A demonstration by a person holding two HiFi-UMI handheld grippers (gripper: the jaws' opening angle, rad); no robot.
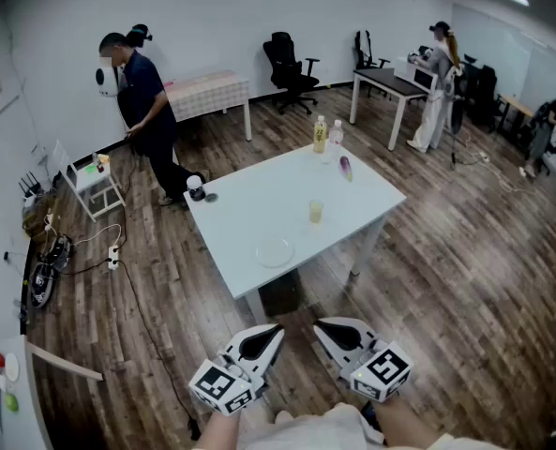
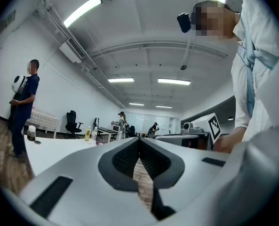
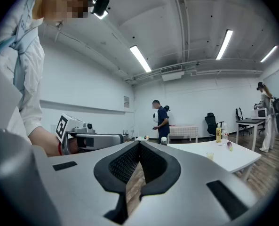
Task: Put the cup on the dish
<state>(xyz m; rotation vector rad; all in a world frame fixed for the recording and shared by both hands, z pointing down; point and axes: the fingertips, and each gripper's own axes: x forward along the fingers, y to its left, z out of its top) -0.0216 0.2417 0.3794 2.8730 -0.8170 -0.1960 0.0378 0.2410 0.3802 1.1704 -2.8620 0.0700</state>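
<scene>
- Cup (image 1: 316, 211): small, with a yellowish tint, upright on the white table (image 1: 245, 223). It sits toward the middle of the table and nothing is touching it.
- Dish (image 1: 275, 251): pale and round, flat on the same table. It lies near the edge closest to me, and the cup stands a little beyond it to the right, clearly apart.
- Right claw (image 1: 326, 330): held low over the wooden floor (image 1: 465, 279), short of the table. Its jaws are pressed together with nothing between them.
- Left claw (image 1: 270, 334): beside the right one and equally far back, jaws likewise together and empty.
- Step in hand, as I judge it: the approach, with no grasp begun.
  - I would use the right claw, since the cup is on that side.
  - I would part its jaws well before reaching the cup and come in level at mid-height.
  - I would close gently so the cup neither tips nor slides.
  - Then I would lift it straight up and set it down on the middle of the dish.
- Other stock on the table: two bottles (image 1: 320, 134) and a small purple thing (image 1: 345, 167) at the far end, and a dark-lidded jar (image 1: 195, 187) at the left corner. All are clear of my path.
- Person (image 1: 142, 101): in dark clothes, standing beyond the left corner.
</scene>
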